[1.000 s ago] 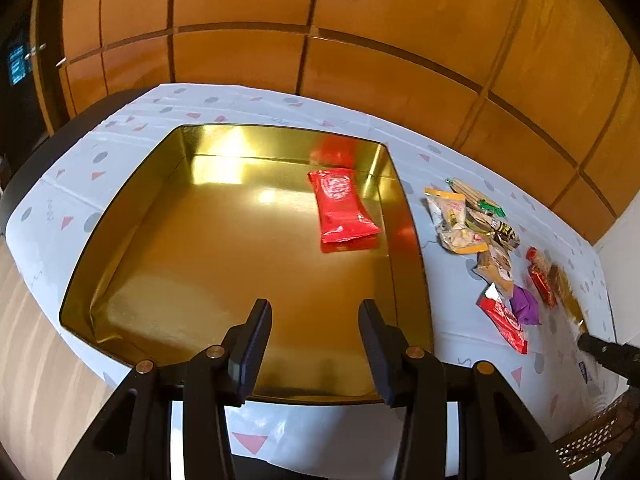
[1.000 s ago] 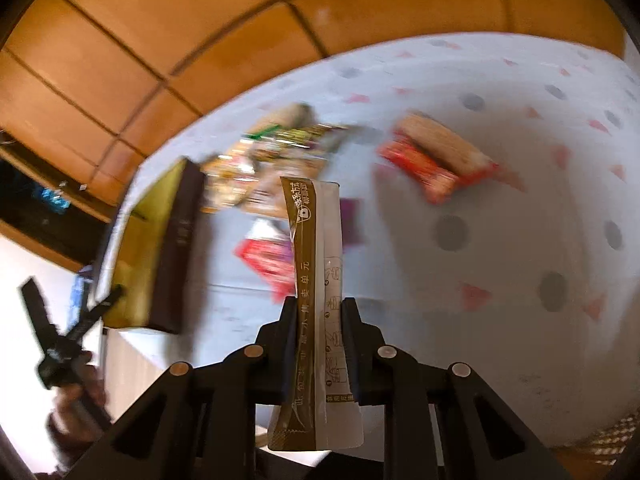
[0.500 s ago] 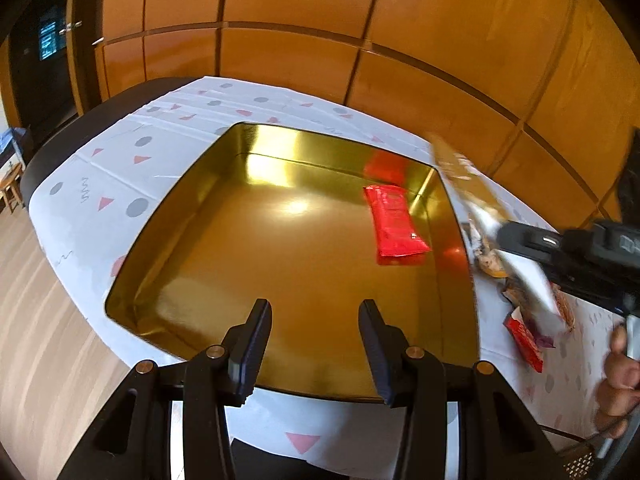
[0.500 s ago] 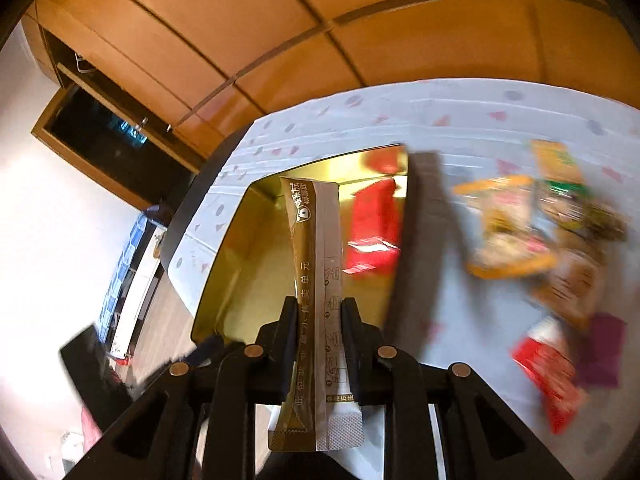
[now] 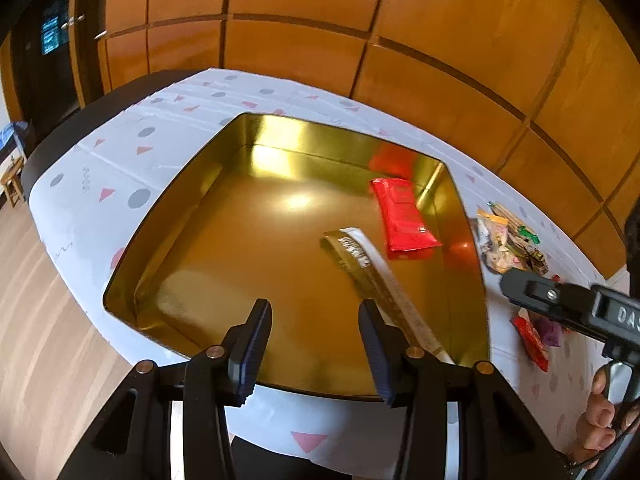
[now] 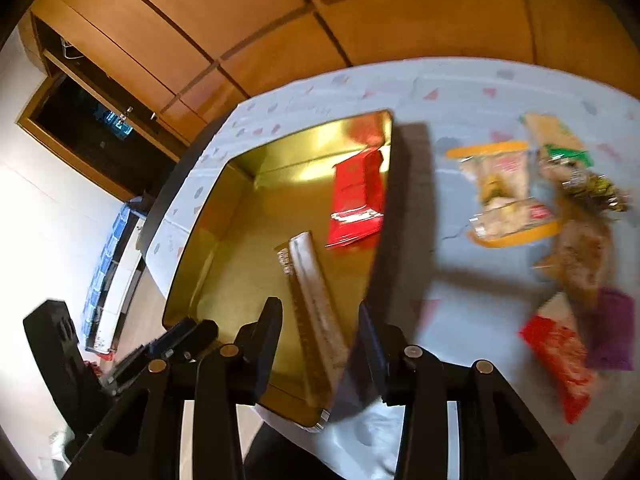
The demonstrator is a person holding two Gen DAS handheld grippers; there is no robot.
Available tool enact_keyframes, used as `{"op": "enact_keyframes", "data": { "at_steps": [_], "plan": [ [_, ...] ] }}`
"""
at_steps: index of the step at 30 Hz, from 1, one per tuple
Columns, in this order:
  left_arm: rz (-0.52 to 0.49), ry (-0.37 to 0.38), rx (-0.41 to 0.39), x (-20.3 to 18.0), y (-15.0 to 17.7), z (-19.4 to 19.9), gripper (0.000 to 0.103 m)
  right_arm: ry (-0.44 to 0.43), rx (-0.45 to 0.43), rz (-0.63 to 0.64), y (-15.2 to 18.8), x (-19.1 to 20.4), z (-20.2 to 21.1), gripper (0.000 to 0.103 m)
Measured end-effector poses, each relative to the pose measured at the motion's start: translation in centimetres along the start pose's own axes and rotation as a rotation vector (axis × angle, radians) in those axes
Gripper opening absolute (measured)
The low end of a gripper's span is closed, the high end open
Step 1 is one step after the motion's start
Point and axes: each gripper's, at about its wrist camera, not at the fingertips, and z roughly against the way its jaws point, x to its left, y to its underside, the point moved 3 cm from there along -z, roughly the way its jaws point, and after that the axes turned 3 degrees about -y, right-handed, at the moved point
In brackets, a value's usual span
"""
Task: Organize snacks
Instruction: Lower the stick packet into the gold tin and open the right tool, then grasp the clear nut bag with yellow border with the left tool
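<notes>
My right claw (image 6: 320, 332), jaws just opened, releases the long gold-and-white stick sachet (image 6: 316, 304) into the shiny gold metal tray (image 6: 208, 248), apparently beside the red foil packet (image 6: 356, 196). My left claw (image 5: 316, 340) hangs open, empty. Beyond, the loose snack pile (image 6: 552, 216) awaits sorting.

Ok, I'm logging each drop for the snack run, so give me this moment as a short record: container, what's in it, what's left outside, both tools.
container: gold tin tray on the patterned tablecloth
in tray: red packet near the far right corner; long gold stick packet, lying free
outside: loose snack pile on the cloth to the tray's right
right tool: jaws have just been opening, stick packet released below them
left tool: open, holding nothing, over the tray's near edge
</notes>
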Motion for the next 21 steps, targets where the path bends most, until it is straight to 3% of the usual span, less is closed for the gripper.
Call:
{"op": "enact_keyframes", "data": {
  "at_steps": [6,7,19,21],
  "plan": [
    [-0.068,0.004,-0.021,-1.9,-0.1,0.8,0.046,0.129,-0.06,0.089,1.2,-1.9,3.9,0.055],
    [-0.079,0.008,-0.022,-2.3,-0.1,0.9,0.046,0.147,-0.065,0.093,1.5,-2.4,4.5,0.06],
    [-0.226,0.05,-0.035,-7.2,0.7,1.9,0.046,0.326,-0.143,0.049,2.8,-9.3,10.4,0.07],
    [-0.247,0.06,-0.035,-8.0,0.8,1.9,0.046,0.349,-0.157,0.042,2.9,-10.0,11.4,0.078]
  ]
}}
